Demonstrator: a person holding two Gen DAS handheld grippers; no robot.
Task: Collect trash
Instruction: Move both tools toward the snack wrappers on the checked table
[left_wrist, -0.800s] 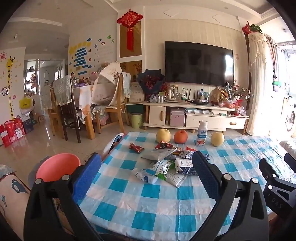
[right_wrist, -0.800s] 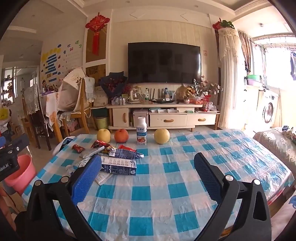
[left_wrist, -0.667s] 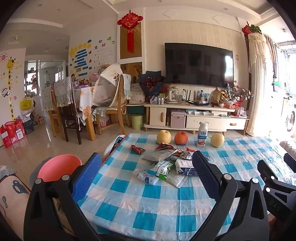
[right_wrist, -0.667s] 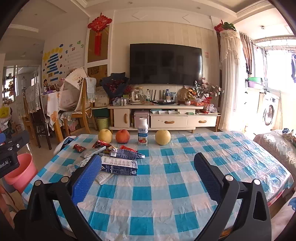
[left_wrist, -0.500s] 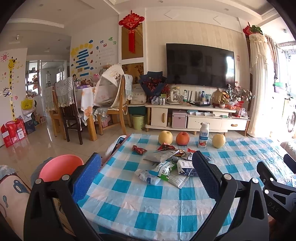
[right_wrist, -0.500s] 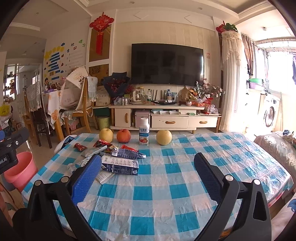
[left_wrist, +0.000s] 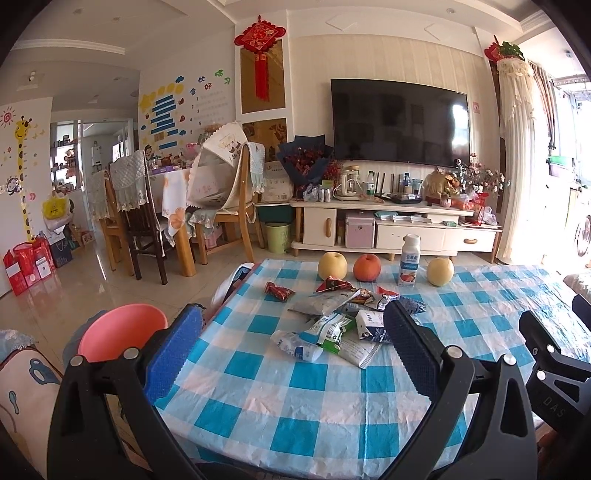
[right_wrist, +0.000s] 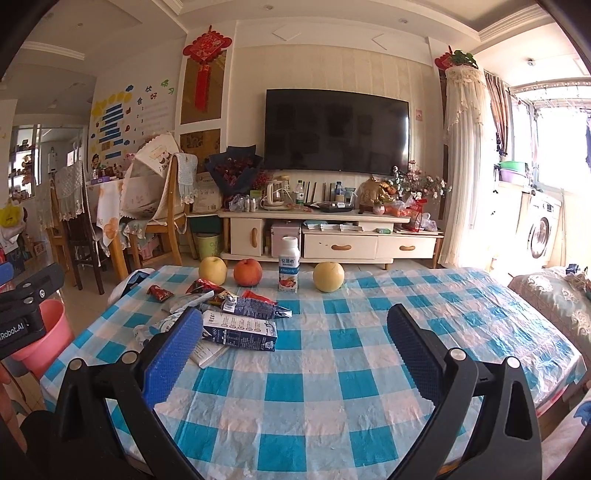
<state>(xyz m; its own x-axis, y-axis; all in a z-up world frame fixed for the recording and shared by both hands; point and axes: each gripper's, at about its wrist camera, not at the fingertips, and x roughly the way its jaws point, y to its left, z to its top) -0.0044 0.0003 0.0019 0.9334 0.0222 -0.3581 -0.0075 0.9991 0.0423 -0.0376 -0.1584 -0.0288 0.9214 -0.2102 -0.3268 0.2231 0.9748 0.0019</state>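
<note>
While both grippers (left_wrist: 291, 347) (right_wrist: 291, 345) gape empty, three fruits (right_wrist: 248, 272), one bottle (right_wrist: 289, 264) stand

The table (right_wrist: 332, 373) wears a blue-checked cloth. On it lie a pile of wrappers (left_wrist: 343, 321), a milk carton (right_wrist: 240, 334), three fruits and an upright bottle (right_wrist: 289, 264).

Wrapper pile (left_wrist: 340, 321) on table (left_wrist: 295, 398) ahead of left hand-held gripper (left_wrist: 291, 347); fruit row (right_wrist: 247, 272) and bottle (right_wrist: 289, 264) behind it; bucket (left_wrist: 122, 332) left, off table.
</note>
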